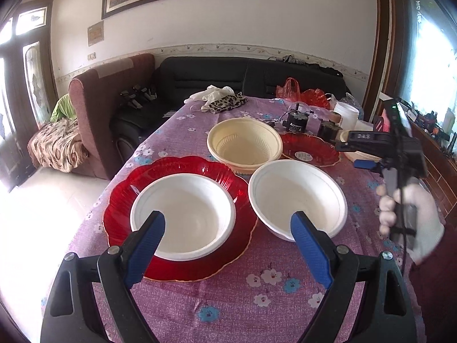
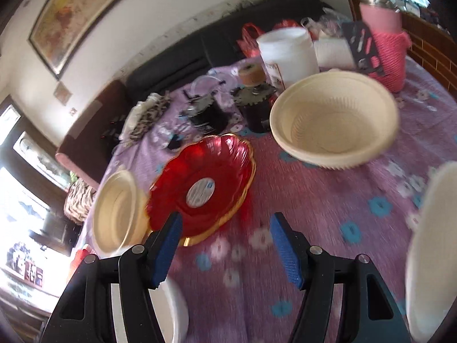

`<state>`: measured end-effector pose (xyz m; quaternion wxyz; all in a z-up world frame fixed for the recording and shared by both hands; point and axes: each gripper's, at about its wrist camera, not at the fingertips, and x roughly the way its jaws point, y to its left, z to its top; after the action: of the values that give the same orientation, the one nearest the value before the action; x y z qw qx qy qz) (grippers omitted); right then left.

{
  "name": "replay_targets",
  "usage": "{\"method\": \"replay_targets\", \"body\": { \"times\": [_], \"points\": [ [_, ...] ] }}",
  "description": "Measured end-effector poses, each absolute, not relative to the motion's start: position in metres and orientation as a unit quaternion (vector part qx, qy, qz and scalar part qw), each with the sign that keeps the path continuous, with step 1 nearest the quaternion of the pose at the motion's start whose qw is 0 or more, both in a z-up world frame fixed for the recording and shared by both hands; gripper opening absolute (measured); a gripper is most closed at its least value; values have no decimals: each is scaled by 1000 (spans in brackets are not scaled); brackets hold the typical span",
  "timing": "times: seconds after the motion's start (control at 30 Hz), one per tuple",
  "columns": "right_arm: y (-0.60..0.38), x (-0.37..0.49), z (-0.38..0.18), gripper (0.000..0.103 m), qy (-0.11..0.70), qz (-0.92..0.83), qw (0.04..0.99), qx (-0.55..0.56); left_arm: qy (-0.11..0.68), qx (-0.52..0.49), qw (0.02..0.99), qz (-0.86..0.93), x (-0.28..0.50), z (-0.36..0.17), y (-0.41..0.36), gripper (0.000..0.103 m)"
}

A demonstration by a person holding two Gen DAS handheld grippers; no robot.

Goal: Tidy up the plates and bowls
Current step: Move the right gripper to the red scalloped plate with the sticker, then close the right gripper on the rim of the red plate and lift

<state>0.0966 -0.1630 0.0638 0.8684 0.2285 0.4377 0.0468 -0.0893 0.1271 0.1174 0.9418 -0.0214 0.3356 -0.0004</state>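
Now both jaws gape empty: the left gripper (image 1: 228,223) straddles two white bowls (image 1: 182,214), the loose right-hand bowl (image 1: 297,197) nearest it.

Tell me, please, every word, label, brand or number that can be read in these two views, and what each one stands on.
"DAS": white letters on the black body of the right gripper, partly cut off, so possibly incomplete.
Black canister: white logo and print, too small to read.
Round sticker on the far red plate: too blurred to read.
White jar: its label is blurred.
Wall plaque: unreadable.
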Motion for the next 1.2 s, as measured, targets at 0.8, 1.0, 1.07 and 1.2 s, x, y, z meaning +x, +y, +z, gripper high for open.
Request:
{"method": "replay_targets", "body": {
  "times": [0.8, 1.0, 1.07, 1.2],
  "points": [
    [-203, 36, 46, 10, 470, -21, 861, 194, 350, -56, 935, -17, -89, 115, 133, 89],
    [-224, -26, 29, 11, 490, 15, 837, 243, 357, -51, 931, -54, -102, 119, 109, 89],
    [-232, -45, 21, 12, 501, 33, 823, 264, 362, -42, 929, -68, -106, 117, 98, 89],
    [-245, -82, 18, 12, 510, 55, 816, 266, 382, -29, 919, -95, -111, 106, 73, 89]
  ]
}}
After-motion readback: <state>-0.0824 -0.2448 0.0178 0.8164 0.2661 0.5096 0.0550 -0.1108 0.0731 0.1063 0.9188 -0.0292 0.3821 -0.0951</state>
